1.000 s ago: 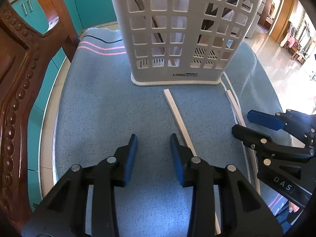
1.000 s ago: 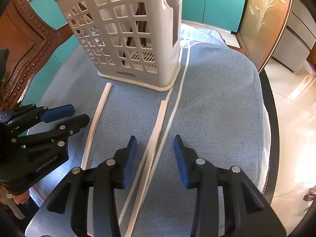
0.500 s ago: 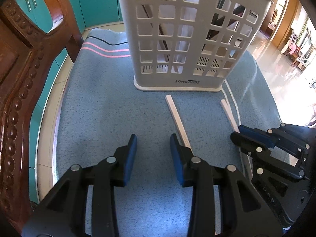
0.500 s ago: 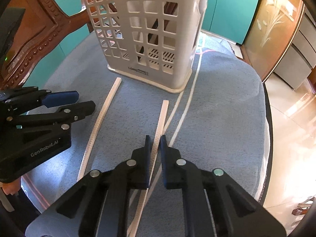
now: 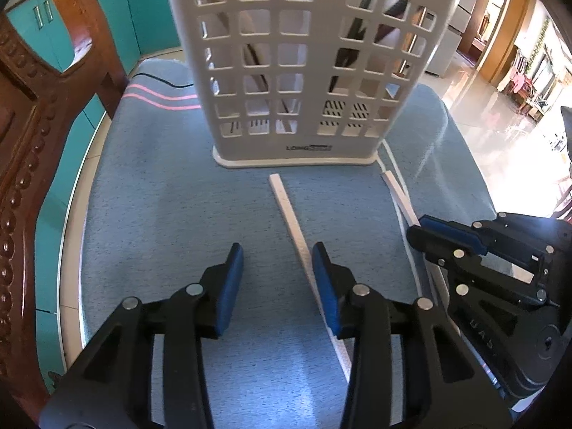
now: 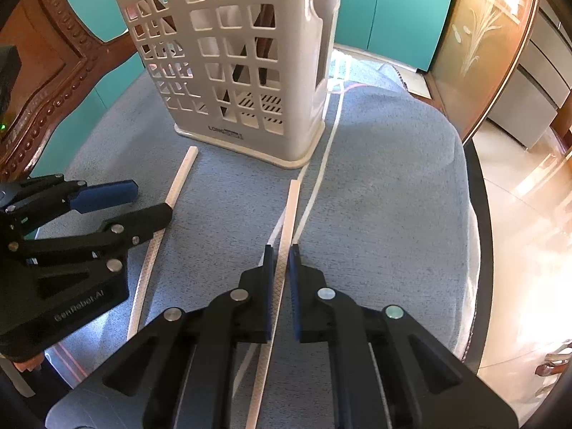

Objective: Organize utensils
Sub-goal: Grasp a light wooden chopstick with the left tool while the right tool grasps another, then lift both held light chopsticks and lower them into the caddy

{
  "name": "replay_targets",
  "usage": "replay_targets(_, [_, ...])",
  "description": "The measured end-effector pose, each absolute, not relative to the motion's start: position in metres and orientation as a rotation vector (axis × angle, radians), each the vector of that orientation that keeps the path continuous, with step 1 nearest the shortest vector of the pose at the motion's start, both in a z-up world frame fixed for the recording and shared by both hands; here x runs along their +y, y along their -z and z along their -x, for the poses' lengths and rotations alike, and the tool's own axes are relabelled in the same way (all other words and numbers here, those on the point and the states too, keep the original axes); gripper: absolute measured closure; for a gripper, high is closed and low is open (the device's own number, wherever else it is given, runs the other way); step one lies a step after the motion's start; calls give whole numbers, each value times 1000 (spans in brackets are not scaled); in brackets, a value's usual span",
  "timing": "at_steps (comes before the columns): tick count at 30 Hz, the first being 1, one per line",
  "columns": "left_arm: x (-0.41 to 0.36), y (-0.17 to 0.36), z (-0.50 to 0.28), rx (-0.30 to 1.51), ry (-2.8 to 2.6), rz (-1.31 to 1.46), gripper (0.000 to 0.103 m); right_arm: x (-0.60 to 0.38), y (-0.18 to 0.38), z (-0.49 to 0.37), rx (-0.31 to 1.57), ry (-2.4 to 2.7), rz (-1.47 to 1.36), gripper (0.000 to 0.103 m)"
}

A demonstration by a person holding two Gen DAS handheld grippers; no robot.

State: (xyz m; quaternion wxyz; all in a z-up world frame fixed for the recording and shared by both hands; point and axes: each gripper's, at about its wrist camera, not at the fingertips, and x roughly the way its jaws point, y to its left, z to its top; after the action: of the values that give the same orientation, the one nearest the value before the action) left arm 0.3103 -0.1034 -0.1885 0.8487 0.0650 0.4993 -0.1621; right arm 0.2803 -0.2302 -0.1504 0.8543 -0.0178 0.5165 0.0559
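Two white chopsticks lie on a blue towel in front of a white slotted utensil basket (image 5: 307,71), also in the right wrist view (image 6: 243,71). My right gripper (image 6: 282,255) is shut on the right chopstick (image 6: 289,214), seen in the left wrist view (image 5: 398,193) too. My left gripper (image 5: 277,261) is open; the left chopstick (image 5: 286,203) lies by its right finger and also shows in the right wrist view (image 6: 178,182). Dark utensils stand inside the basket.
A carved wooden chair back (image 5: 21,143) rises at the left. The blue towel (image 5: 161,196) covers a round table whose dark edge (image 6: 479,214) curves at the right. Teal cabinets (image 6: 393,10) stand behind.
My right gripper closed onto the right chopstick. Both grippers moved a little nearer the basket. My left gripper stayed open.
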Motion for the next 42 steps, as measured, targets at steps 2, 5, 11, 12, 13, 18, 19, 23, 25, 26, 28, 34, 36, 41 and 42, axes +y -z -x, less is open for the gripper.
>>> replay_targets(2, [-104,190,-308,1056,346,-143,61,-233,150,-281,1087,-117,35,94])
replay_targets(5, [-108,192,-306,1058,346,-156,61,-237,150,-281,1087,-117,34,94])
replay_targets(11, [-119,193,-294,1039,376,-206,79,-237,151,-283,1087,-116,39,94])
replay_targets(12, [-123,193,-292,1039,383,-211,86,-236,151,-283,1087,-115,40,94])
replay_targets(13, [-125,193,-290,1038,389,-219,88,-236,151,-283,1087,-114,41,94])
replay_targets(18, [-121,190,-282,1049,409,-219,93,-236,151,-283,1088,-115,41,94])
replay_targets(19, [-117,190,-281,1050,406,-220,94,-236,151,-283,1088,-115,42,94])
replay_targets(23, [-107,186,-279,1048,387,-207,94,-230,153,-284,1088,-118,46,94])
replay_targets(25, [-101,183,-279,1051,372,-191,94,-226,153,-284,1086,-138,47,94])
replay_targets(26, [-100,183,-279,1053,367,-185,94,-224,153,-284,1086,-148,46,94])
replay_targets(28, [-98,182,-279,1064,366,-167,94,-222,153,-283,1086,-161,47,94])
replay_targets(34, [-94,184,-299,1073,356,-148,94,-236,150,-285,1086,-157,-8,91])
replay_targets(36, [-95,187,-305,1077,351,-144,94,-237,150,-286,1085,-149,-1,85])
replay_targets(41, [-101,193,-319,1075,327,-187,92,-235,153,-286,1082,-144,51,75])
replay_targets(42, [-103,194,-318,1074,324,-193,92,-234,154,-286,1079,-143,58,75])
